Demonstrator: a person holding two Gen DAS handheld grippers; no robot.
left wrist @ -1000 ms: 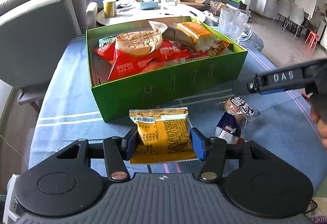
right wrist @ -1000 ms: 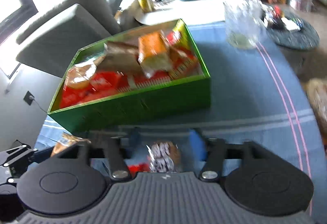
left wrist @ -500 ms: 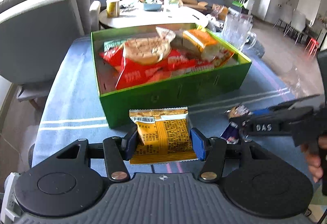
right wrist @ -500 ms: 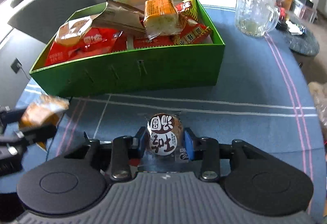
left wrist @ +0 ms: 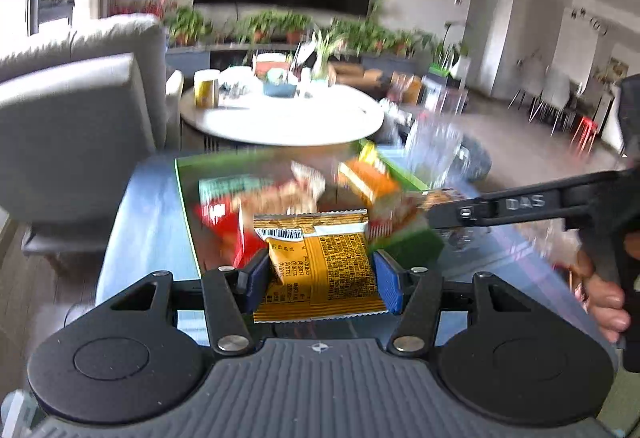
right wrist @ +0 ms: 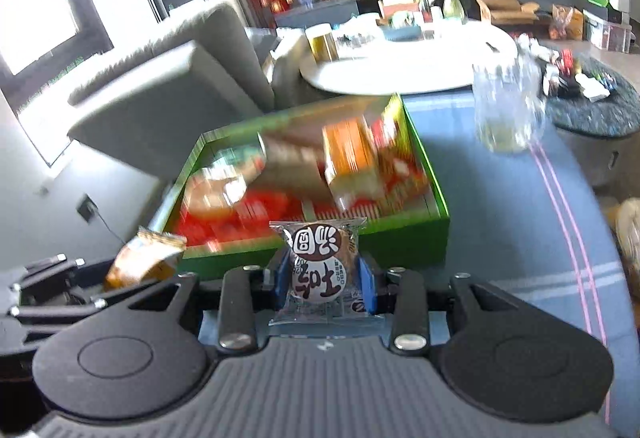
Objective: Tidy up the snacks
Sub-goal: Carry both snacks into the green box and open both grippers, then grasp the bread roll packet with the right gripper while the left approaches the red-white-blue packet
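Left wrist: left tool clenched on orange snack packet, held above near wall of green box. Right tool grips round cake packet, also raised at box's near edge. Glass jug near bench's far edge. Box contents motion-blurred.

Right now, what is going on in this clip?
A person is putting snacks away with two handheld grippers. The left gripper is shut on a yellow snack packet; the right gripper is shut on a round pastry in a clear wrapper. Both are lifted in front of the green box, already full of snacks, on the blue tablecloth.
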